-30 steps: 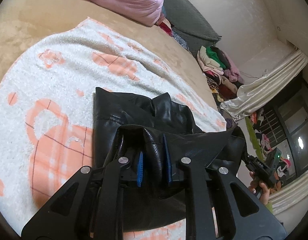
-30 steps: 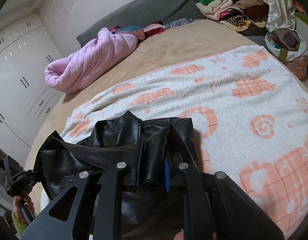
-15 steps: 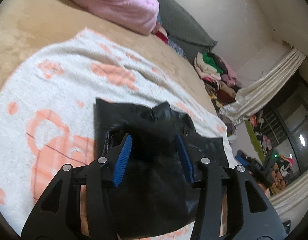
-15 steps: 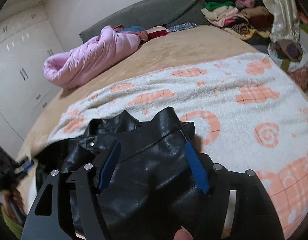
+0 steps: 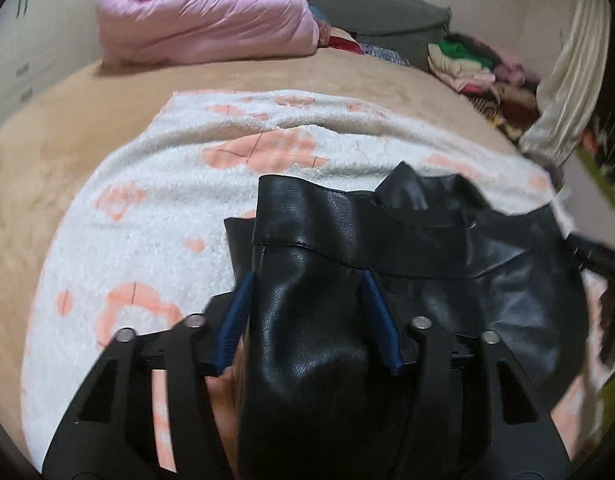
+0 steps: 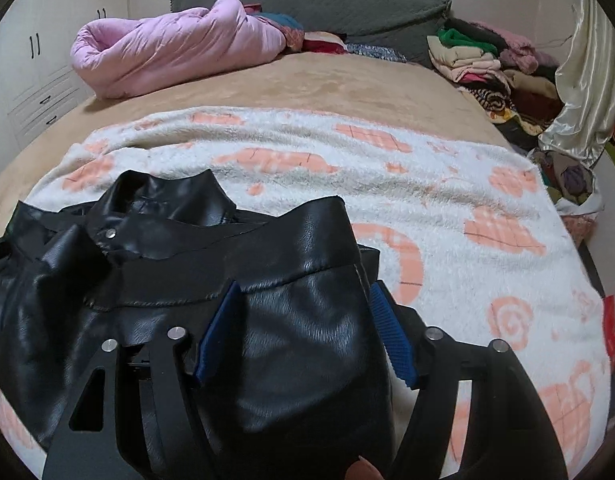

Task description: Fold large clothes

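One black leather jacket (image 6: pixel 291 320), one patterned blanket (image 6: pixel 447 184), one pink quilt (image 6: pixel 175 52), two tools.

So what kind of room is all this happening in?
Most likely a bedroom: a wide bed with a tan cover, a rolled pink quilt near the grey headboard cushion, and white wardrobe doors.

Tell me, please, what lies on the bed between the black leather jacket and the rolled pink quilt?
The white fleece blanket with orange patches, then bare tan bedspread reaching the rolled pink quilt beyond the black leather jacket; the right wrist view shows it.
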`<act>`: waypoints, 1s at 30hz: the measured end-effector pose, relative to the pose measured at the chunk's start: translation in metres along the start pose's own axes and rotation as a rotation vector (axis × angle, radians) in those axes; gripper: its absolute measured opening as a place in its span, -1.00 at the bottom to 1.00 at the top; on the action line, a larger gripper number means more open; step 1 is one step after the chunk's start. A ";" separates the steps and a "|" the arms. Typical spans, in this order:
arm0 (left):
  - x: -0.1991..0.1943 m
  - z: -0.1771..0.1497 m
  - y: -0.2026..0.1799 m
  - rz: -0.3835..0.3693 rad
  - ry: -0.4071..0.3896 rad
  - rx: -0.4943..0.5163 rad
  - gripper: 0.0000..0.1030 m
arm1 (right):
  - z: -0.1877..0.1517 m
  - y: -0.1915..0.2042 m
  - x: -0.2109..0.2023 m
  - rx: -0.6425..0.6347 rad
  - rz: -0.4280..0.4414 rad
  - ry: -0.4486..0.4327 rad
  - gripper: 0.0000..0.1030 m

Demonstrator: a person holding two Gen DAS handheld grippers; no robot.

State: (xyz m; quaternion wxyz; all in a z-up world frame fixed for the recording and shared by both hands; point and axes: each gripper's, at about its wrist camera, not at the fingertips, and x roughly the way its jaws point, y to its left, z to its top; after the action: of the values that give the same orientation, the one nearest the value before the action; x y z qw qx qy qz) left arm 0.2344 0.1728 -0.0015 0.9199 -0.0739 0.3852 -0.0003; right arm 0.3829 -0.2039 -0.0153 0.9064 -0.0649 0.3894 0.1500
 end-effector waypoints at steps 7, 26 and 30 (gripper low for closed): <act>-0.028 0.011 0.003 -0.021 -0.110 0.011 -0.86 | -0.001 -0.024 -0.018 0.158 0.076 -0.095 -1.00; -0.054 0.031 0.015 -0.107 -0.204 -0.054 -0.96 | 0.029 -0.047 -0.039 0.213 0.136 -0.183 -0.78; -0.045 0.039 0.024 -0.094 -0.206 -0.097 -0.96 | 0.051 -0.058 -0.034 0.269 0.188 -0.218 -0.79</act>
State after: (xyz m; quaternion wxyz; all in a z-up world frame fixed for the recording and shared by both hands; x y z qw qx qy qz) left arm 0.2295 0.2045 0.0543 0.9489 -0.1362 0.2841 -0.0173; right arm 0.4147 -0.2544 0.0442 0.9256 0.1103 0.3101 0.1868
